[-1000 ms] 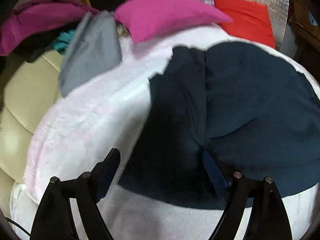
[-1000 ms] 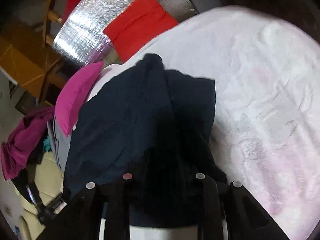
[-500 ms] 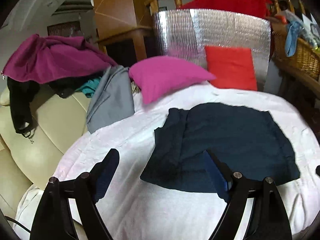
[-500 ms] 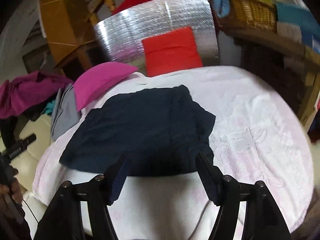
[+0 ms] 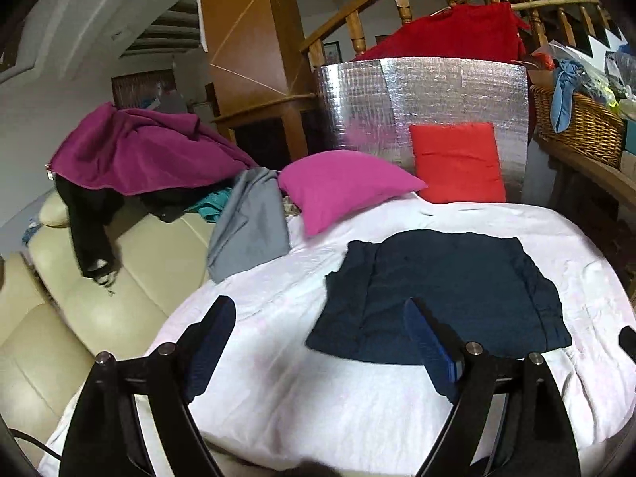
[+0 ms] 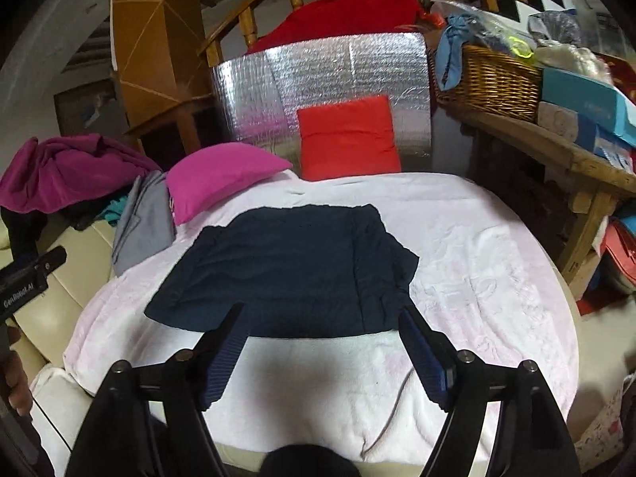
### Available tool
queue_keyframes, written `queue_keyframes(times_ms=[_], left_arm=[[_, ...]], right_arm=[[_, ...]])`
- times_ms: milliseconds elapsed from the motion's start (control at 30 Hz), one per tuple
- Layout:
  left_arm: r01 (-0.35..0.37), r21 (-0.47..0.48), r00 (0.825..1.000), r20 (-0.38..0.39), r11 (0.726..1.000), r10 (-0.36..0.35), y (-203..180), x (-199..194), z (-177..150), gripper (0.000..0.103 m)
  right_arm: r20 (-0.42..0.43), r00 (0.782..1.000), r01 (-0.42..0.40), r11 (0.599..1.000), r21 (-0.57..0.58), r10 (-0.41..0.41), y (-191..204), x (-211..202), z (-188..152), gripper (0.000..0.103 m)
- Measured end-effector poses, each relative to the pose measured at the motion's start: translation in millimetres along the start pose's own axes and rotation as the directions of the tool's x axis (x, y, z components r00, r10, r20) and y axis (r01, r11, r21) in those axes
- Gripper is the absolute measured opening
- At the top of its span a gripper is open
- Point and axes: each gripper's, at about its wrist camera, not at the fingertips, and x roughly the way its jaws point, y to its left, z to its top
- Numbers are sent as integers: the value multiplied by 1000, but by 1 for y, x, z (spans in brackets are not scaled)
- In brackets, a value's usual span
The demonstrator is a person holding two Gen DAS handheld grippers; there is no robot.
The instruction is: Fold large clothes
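While the dark blue garment [image 5: 437, 294] lies folded flat on the white cover [image 5: 318, 397], the left gripper [image 5: 318, 342] hangs spread wide above its near left corner, pinching nothing. The right gripper [image 6: 322, 351], its jaws just opened, stands spread and empty over the garment's near edge. Bare cover runs all round the garment, widest on the right. A grey cloth [image 5: 250, 222] and pink cushion [image 5: 342, 187] lie far left. Only the right view shows the wooden bench [image 6: 556, 147] and the person's hand [image 6: 16, 381].
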Motion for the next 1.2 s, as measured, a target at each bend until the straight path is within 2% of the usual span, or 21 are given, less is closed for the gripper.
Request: queue_keyframes(times_ms=[67, 167, 300, 567, 800, 1200], left_arm=[[-46, 26, 999, 9, 999, 45, -2, -13, -2, 87], [-79, 54, 996, 53, 995, 76, -3, -32, -8, 87], [-65, 58, 996, 66, 996, 61, -3, -47, -16, 87], [-42, 44, 996, 76, 998, 38, -2, -59, -17, 87], [-18, 41, 994, 113, 999, 13, 0, -75, -15, 87], [-23, 29, 991, 136, 999, 19, 7, -90, -9, 87]], right_arm=[[13, 1000, 8, 1000, -6, -8, 2, -11, -1, 85], [31, 999, 26, 999, -19, -25, 6, -28, -3, 87], [37, 998, 58, 998, -16, -58, 4, -38, -7, 90], [44, 997, 62, 998, 7, -62, -5, -43, -3, 90], [67, 996, 63, 998, 2, -63, 4, -54, -2, 90], [109, 992, 60, 998, 5, -60, 12, -81, -2, 90]])
